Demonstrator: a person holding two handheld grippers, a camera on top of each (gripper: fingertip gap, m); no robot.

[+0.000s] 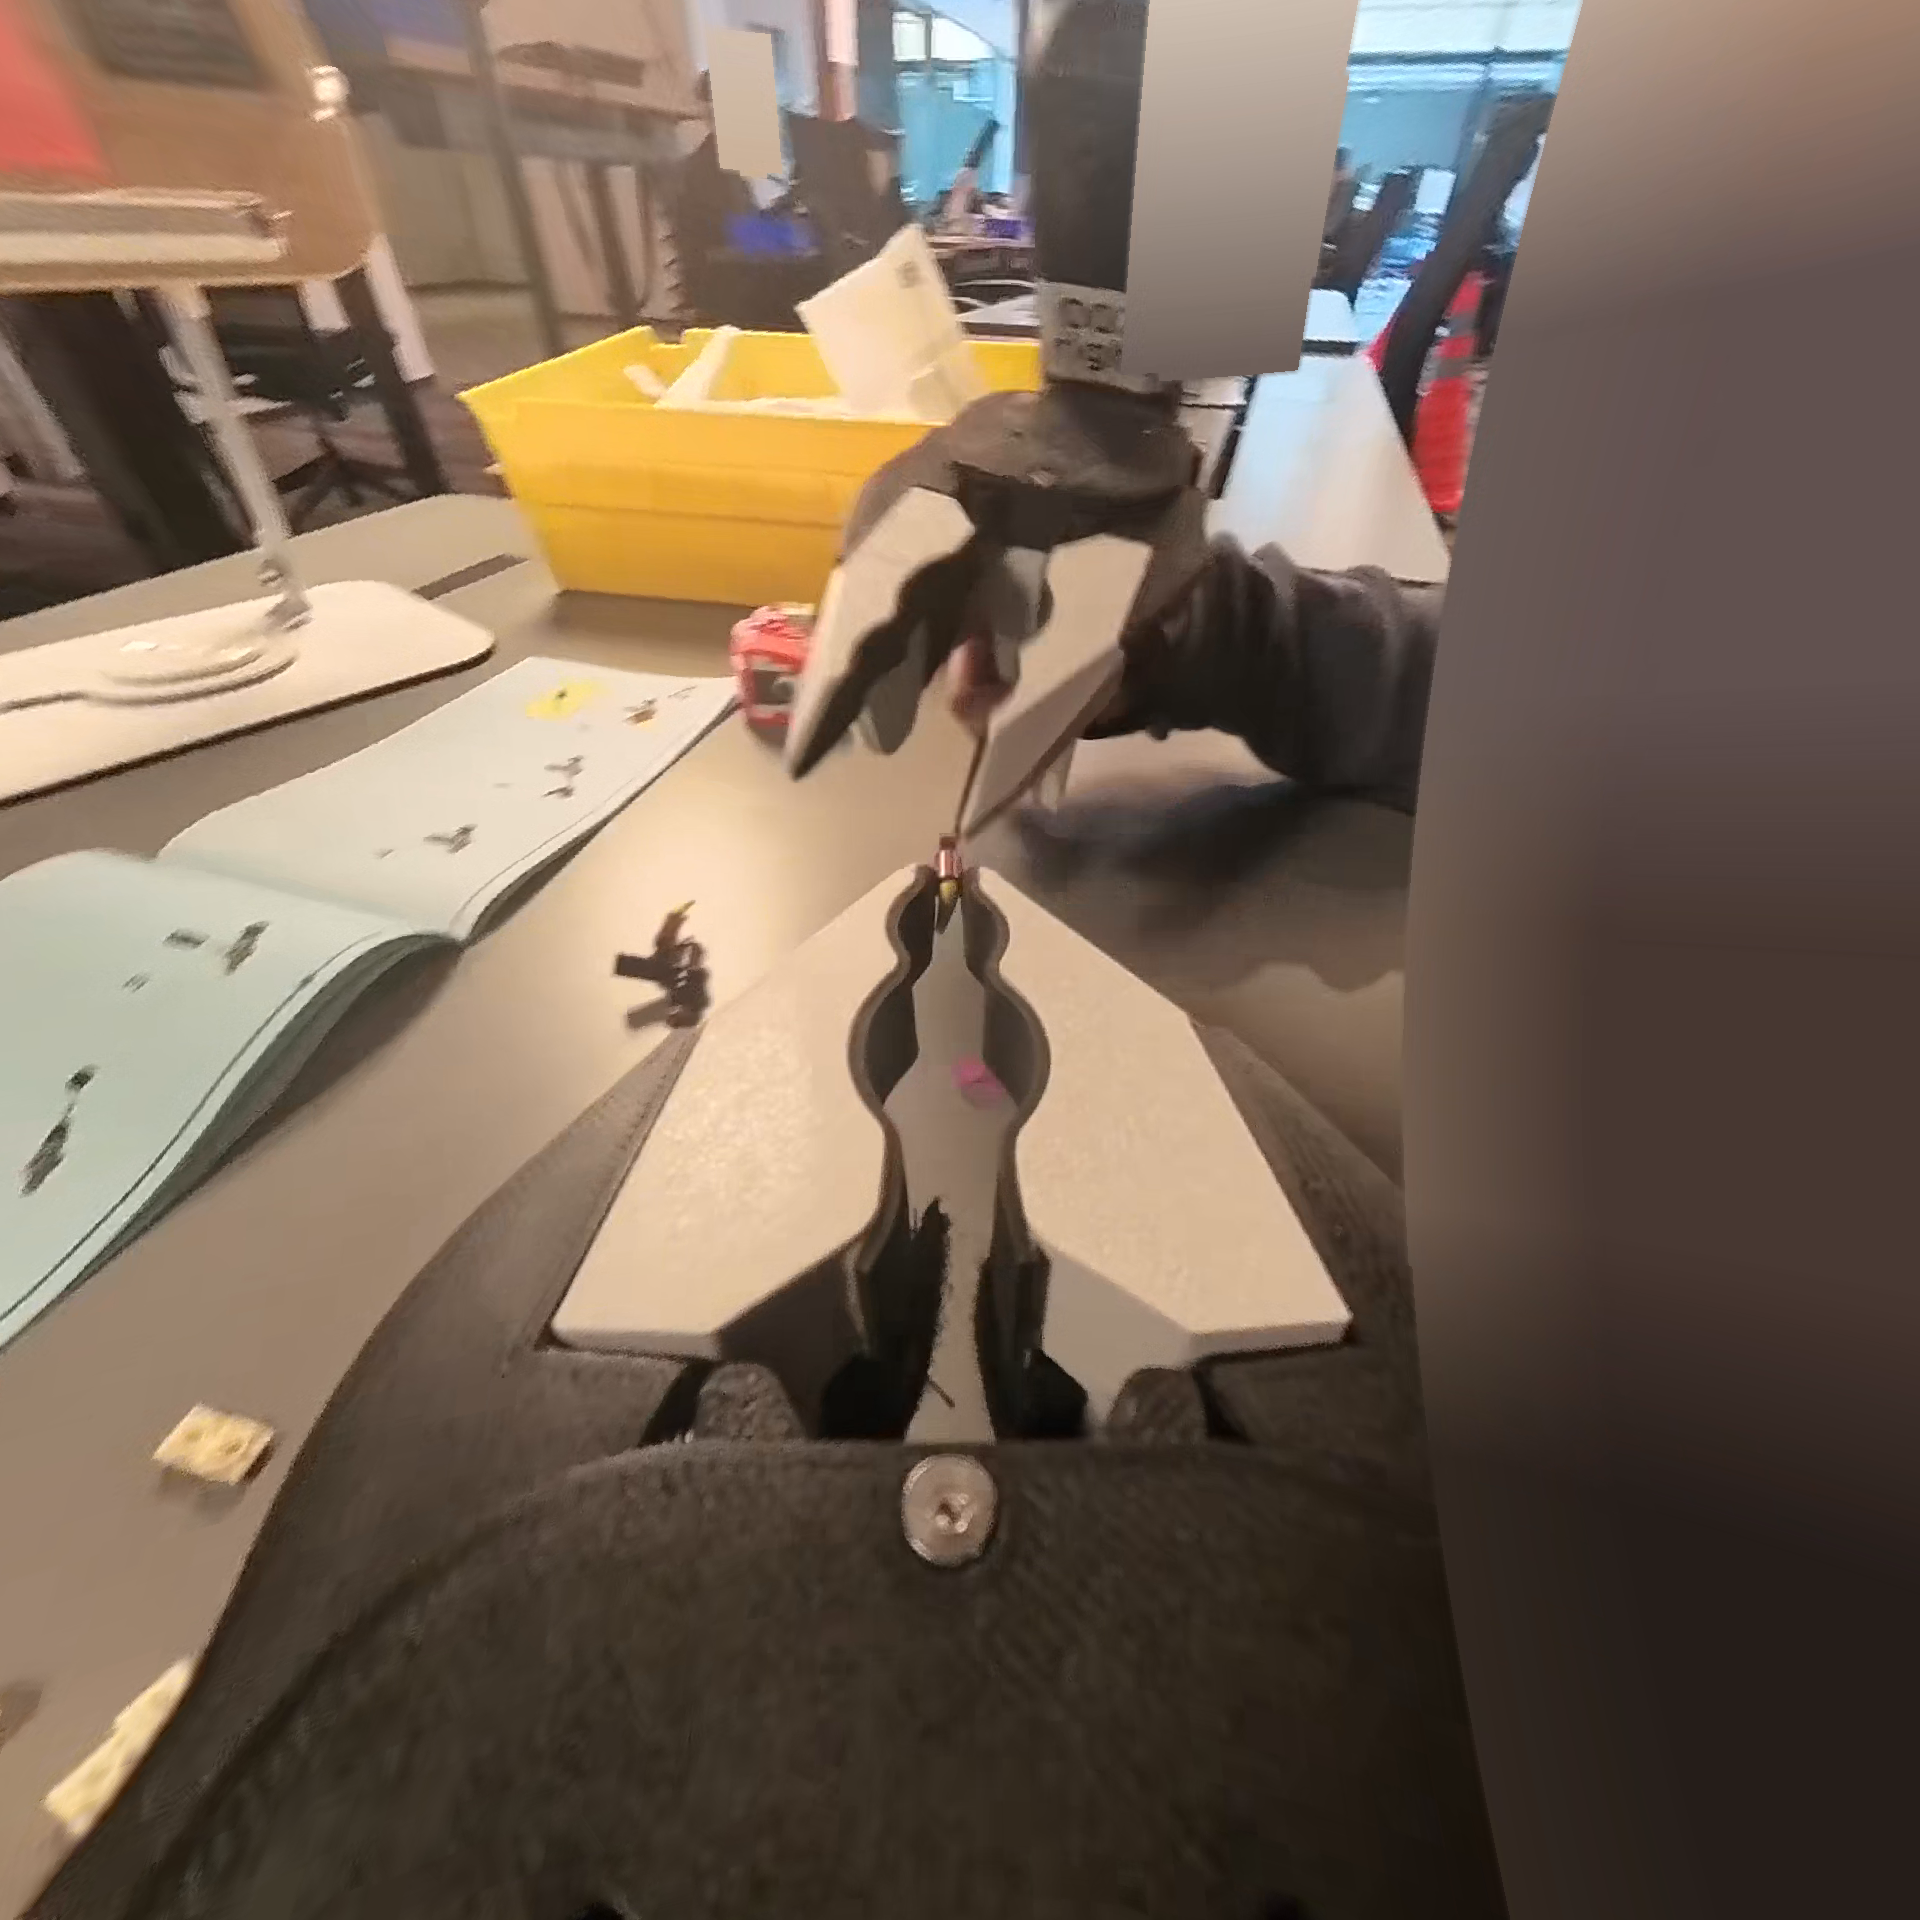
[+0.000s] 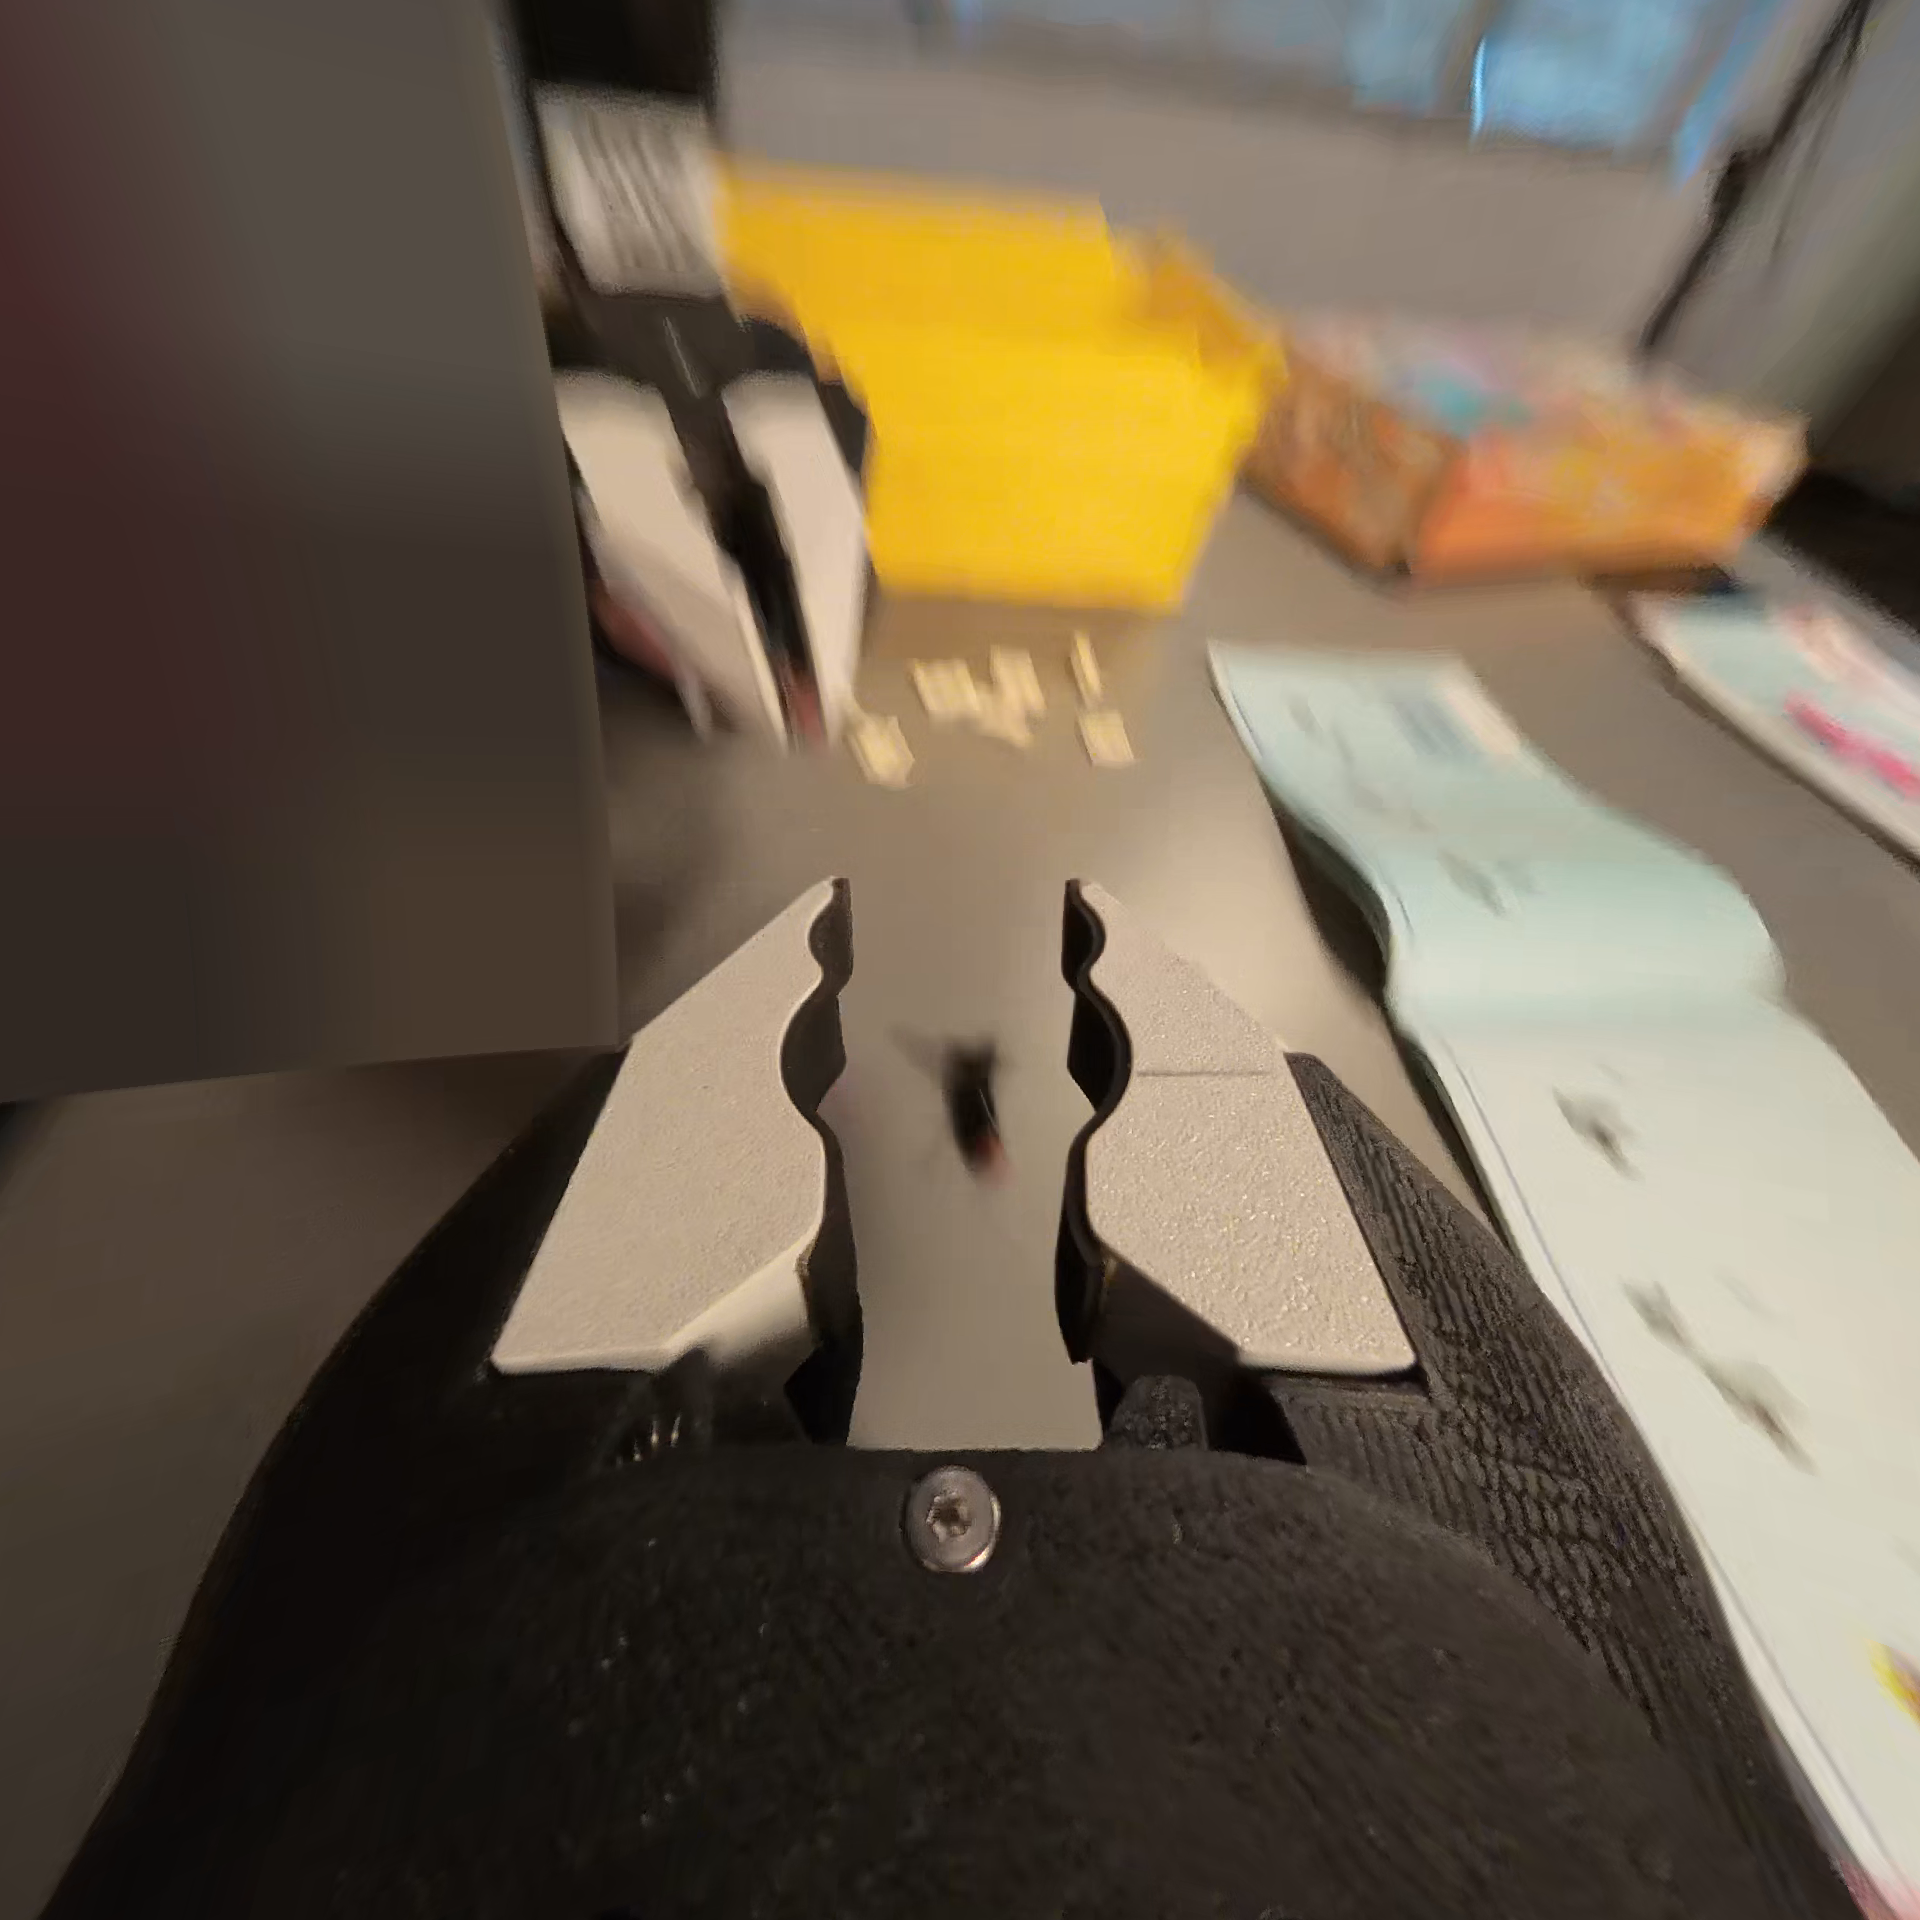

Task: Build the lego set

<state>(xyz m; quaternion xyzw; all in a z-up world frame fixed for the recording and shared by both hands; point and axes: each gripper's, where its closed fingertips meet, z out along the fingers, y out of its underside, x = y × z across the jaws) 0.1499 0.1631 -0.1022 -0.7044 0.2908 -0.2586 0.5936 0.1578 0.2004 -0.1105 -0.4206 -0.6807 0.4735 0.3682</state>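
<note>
Facing bare tabletop (image 2: 956,831) beside booklet (image 2: 1507,883)

My left jaws pinch a tiny pink-and-yellow piece (image 1: 947,878) at their tips. A small black assembly (image 2: 971,1107), blurred, lies on the bench (image 2: 956,821) between my parted right jaws, untouched.

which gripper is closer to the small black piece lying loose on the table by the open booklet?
Right. The right gripper has its open fingers on either side of the small black piece. The left gripper sits beside it, shut on a tiny part.
</note>
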